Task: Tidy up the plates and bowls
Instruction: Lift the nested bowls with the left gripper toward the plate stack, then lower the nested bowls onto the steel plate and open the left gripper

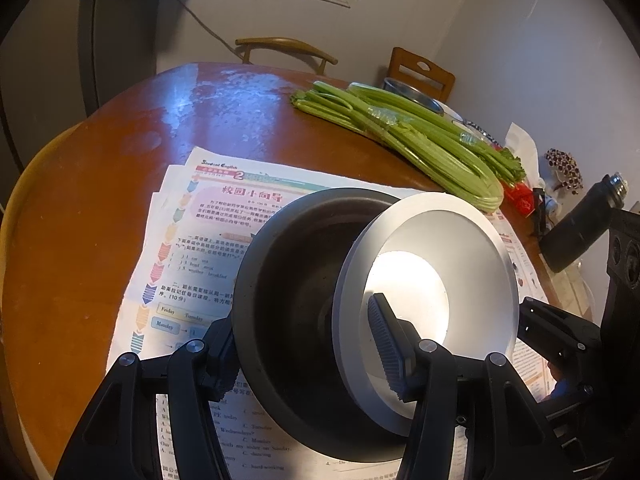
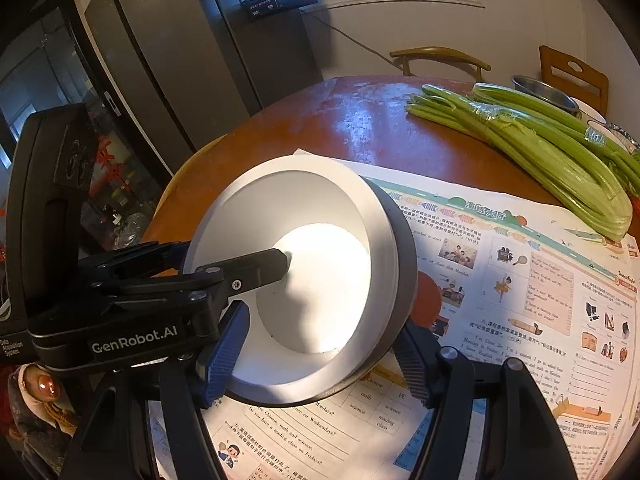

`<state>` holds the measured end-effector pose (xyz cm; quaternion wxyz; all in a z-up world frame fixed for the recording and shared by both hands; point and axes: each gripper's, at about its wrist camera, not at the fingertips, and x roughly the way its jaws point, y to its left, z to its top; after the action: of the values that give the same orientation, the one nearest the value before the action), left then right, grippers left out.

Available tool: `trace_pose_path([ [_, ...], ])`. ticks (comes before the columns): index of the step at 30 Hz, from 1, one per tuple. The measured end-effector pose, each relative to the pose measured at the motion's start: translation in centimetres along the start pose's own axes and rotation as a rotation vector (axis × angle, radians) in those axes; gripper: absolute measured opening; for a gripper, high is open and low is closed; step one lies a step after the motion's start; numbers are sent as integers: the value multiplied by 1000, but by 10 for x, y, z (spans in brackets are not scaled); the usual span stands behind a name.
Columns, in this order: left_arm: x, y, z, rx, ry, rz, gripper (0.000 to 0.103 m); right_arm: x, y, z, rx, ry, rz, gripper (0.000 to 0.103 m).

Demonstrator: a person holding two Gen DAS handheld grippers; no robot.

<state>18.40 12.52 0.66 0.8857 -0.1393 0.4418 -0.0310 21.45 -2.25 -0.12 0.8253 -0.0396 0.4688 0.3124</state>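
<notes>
Over newspapers, both tools hold one stack: white bowl tilted in dark bowl.

Beside the celery: one dark bowl, one white bowl, one steel bowl, two chairs, several worksheets.

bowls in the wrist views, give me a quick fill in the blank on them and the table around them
1. Nested in the dark bowl is a tilted bowl coloured ___.
2. The long green vegetable lying on the table is ___.
3. The right claw has one finger inside the nested bowls and the other ___ them.

Missing words: white; celery; outside
</notes>
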Motion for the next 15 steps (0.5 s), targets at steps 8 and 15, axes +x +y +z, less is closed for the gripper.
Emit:
trace_pose_path([
  [8, 3, 3, -1, -7, -6, 1, 59, 6, -1, -1, 4, 6, -6, 70],
  [15, 3, 6, -1, -11, -5, -5, 59, 8, 3, 0, -2, 4, -35, 70],
])
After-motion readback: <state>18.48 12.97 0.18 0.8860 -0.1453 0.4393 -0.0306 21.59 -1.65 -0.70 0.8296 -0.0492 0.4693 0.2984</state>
